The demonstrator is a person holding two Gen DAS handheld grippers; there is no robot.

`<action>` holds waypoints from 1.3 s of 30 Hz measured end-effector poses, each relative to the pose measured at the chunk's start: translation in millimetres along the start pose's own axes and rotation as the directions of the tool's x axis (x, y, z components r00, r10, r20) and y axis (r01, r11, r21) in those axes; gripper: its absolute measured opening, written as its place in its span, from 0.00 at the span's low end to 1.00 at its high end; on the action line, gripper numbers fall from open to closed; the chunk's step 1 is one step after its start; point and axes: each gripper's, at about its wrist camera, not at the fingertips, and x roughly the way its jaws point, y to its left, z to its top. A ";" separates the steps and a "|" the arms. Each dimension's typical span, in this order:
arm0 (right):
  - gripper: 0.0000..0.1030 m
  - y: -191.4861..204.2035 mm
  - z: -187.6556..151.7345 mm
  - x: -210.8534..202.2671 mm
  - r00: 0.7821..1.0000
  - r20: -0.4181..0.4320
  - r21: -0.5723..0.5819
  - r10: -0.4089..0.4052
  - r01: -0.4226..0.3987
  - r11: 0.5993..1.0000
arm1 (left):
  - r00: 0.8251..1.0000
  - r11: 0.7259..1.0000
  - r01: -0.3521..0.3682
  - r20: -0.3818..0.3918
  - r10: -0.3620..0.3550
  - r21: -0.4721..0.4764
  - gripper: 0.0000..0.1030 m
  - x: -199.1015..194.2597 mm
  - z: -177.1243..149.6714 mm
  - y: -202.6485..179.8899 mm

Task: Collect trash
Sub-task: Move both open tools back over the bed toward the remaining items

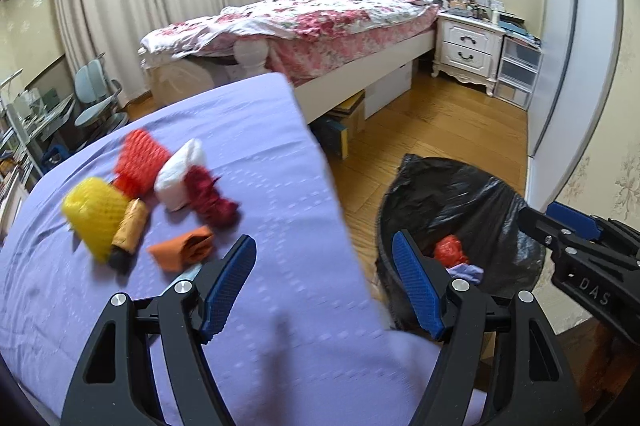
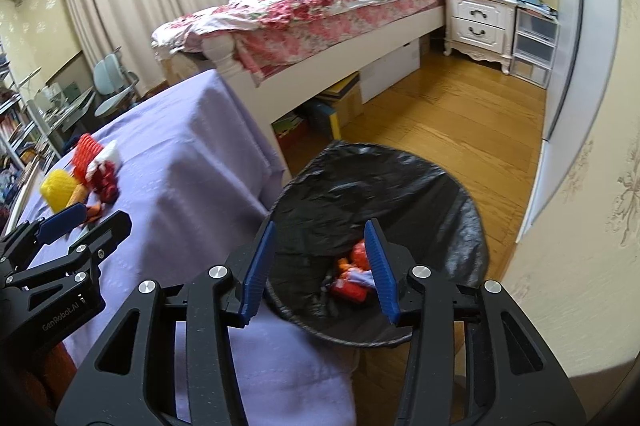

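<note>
Trash lies in a pile on the purple-covered table: a yellow foam net, a red-orange foam net, a white wad, a dark red crumpled piece, a tan roll and an orange wrapper. My left gripper is open and empty above the table's right edge, near the pile. My right gripper is open and empty above the black-lined bin, which holds red and purple trash. The pile shows at far left.
The bin stands on the wood floor right of the table. A bed with a floral quilt is behind, with boxes under it. A white nightstand and wardrobe are at right; a desk and chair are at left.
</note>
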 end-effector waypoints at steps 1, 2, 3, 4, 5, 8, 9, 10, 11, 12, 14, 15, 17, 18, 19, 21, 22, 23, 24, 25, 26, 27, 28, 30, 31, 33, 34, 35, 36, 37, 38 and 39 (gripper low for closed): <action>0.44 5.6 -1.0 1.0 1.000 -0.007 -0.006 0.012 -0.012 1.000 | 1.000 1.000 -0.009 -0.004 0.009 -0.008 0.69 -0.4 -2.6 4.9; 0.44 10.0 -2.3 1.5 1.000 -0.011 -0.012 0.020 -0.021 1.000 | 1.000 1.000 -0.021 -0.010 0.021 -0.018 0.69 -0.9 -6.3 12.0; 0.44 15.9 -3.4 1.9 0.999 -0.016 -0.021 0.029 -0.029 0.999 | 0.999 0.999 -0.030 -0.014 0.030 -0.026 0.69 -1.5 -9.3 17.5; 0.44 22.9 -4.7 1.7 0.999 -0.018 -0.034 0.037 -0.038 0.999 | 0.999 0.998 -0.044 -0.021 0.043 -0.040 0.69 -2.1 -13.2 25.9; 0.44 29.9 -5.5 1.8 0.999 -0.021 -0.047 0.047 -0.047 0.998 | 0.998 0.997 -0.052 -0.025 0.050 -0.049 0.69 -3.1 -15.7 32.0; 0.44 47.8 -6.7 1.7 0.996 -0.031 -0.067 0.080 -0.082 0.994 | 0.997 0.994 -0.077 -0.032 0.074 -0.073 0.69 -6.7 -22.9 49.2; 0.44 53.8 -7.1 2.1 0.995 -0.035 -0.074 0.091 -0.094 0.993 | 0.996 0.993 -0.083 -0.034 0.081 -0.080 0.69 -7.4 -24.8 54.1; 0.44 58.1 -7.7 2.2 0.995 -0.038 -0.080 0.097 -0.100 0.992 | 0.995 0.992 -0.091 -0.037 0.088 -0.088 0.69 -8.4 -26.7 59.8; 0.44 62.6 -8.8 2.3 0.994 -0.040 -0.088 0.103 -0.106 0.990 | 0.995 0.990 -0.099 -0.041 0.096 -0.096 0.69 -9.2 -28.8 65.7; 0.44 70.7 -9.5 2.9 0.993 -0.045 -0.103 0.111 -0.115 0.988 | 0.994 0.989 -0.104 -0.045 0.100 -0.103 0.69 -9.6 -30.3 70.2; 0.44 80.9 -11.1 3.1 0.992 -0.051 -0.120 0.119 -0.125 0.985 | 0.992 0.986 -0.114 -0.059 0.108 -0.122 0.69 -9.0 -33.2 82.3; 0.44 88.7 -12.0 4.0 0.990 -0.056 -0.134 0.126 -0.133 0.982 | 0.992 0.984 -0.115 -0.068 0.107 -0.133 0.69 -7.9 -34.9 88.0; 0.44 99.4 -13.3 4.8 0.989 -0.064 -0.151 0.135 -0.143 0.978 | 0.990 0.983 -0.120 -0.084 0.109 -0.140 0.69 -5.4 -37.3 94.2; 0.44 104.8 -13.9 5.6 0.988 -0.069 -0.159 0.139 -0.149 0.976 | 0.990 0.983 -0.120 -0.096 0.107 -0.139 0.69 -3.1 -38.3 96.8; 0.44 108.2 -14.4 6.0 0.987 -0.072 -0.164 0.143 -0.153 0.975 | 0.989 0.983 -0.119 -0.104 0.105 -0.139 0.69 -1.6 -39.6 99.9; 0.44 117.5 -16.2 7.7 0.985 -0.082 -0.178 0.150 -0.163 0.970 | 0.988 0.984 -0.113 -0.118 0.097 -0.137 0.69 1.0 -41.7 102.2; 0.44 121.7 -16.5 8.4 0.984 -0.085 -0.185 0.154 -0.167 0.968 | 0.988 0.985 -0.106 -0.128 0.089 -0.134 0.69 3.3 -42.3 103.2; 0.44 125.5 -16.8 8.9 0.984 -0.087 -0.191 0.157 -0.171 0.967 | 0.988 0.986 -0.098 -0.129 0.080 -0.136 0.69 3.3 -42.9 103.8; 0.44 130.4 -17.2 9.8 0.983 -0.090 -0.199 0.159 -0.174 0.964 | 0.989 0.986 -0.087 -0.132 0.068 -0.141 0.69 3.8 -42.8 104.9; 0.44 133.9 -17.2 10.3 0.983 -0.092 -0.204 0.161 -0.177 0.963 | 0.989 0.986 -0.077 -0.135 0.057 -0.146 0.68 3.9 -42.7 105.7; 0.44 137.3 -18.1 10.3 0.982 -0.094 -0.209 0.163 -0.180 0.961 | 0.990 0.987 -0.064 -0.137 0.044 -0.149 0.65 3.6 -43.0 106.8; 0.44 140.7 -18.7 10.6 0.981 -0.096 -0.215 0.166 -0.183 0.959 | 0.990 0.987 -0.050 -0.138 0.030 -0.151 0.62 3.3 -43.5 107.5; 0.45 144.8 -19.1 11.0 0.981 -0.099 -0.222 0.168 -0.187 0.957 | 0.991 0.988 -0.034 -0.135 0.013 -0.152 0.55 2.7 -43.7 108.0; 0.45 152.5 -19.9 11.7 0.979 -0.104 -0.233 0.174 -0.194 0.953 | 0.992 0.992 -0.026 -0.126 0.010 -0.124 0.43 0.3 -44.3 105.3; 0.45 154.1 -20.1 11.8 0.979 -0.105 -0.236 0.175 -0.195 0.952 | 0.992 0.994 -0.018 -0.123 0.005 -0.110 0.36 -0.8 -44.8 103.5; 0.45 159.4 -20.4 12.3 0.978 -0.109 -0.243 0.177 -0.199 0.949 | 0.993 0.996 -0.014 -0.120 0.002 -0.093 0.29 -3.3 -46.1 101.7; 0.46 162.9 -20.6 13.0 0.978 -0.112 -0.248 0.178 -0.201 0.948 | 0.993 0.996 -0.011 -0.118 0.001 -0.090 0.27 -3.6 -46.0 103.0; 0.46 165.7 -20.9 13.3 0.977 -0.114 -0.252 0.180 -0.204 0.946 | 0.993 0.996 -0.007 -0.116 -0.004 -0.092 0.25 -4.6 -47.1 103.7; 0.46 169.2 -21.4 13.6 0.976 -0.116 -0.257 0.182 -0.206 0.944 | 0.994 0.995 0.000 -0.112 -0.011 -0.097 0.24 -6.1 -48.2 104.8; 0.46 171.2 -21.6 13.8 0.976 -0.118 -0.262 0.183 -0.209 0.942 | 0.994 0.994 0.006 -0.107 -0.017 -0.105 0.23 -9.3 -51.3 106.4; 0.46 173.1 -22.3 13.7 0.975 -0.120 -0.266 0.185 -0.211 0.941 | 0.994 0.994 0.006 -0.104 -0.017 -0.109 0.22 -11.3 -53.5 108.2; 0.46 176.1 -23.3 14.1 0.975 -0.124 -0.272 0.187 -0.214 0.938 | 0.995 0.993 0.004 -0.100 -0.015 -0.114 0.22 -14.1 -56.8 110.0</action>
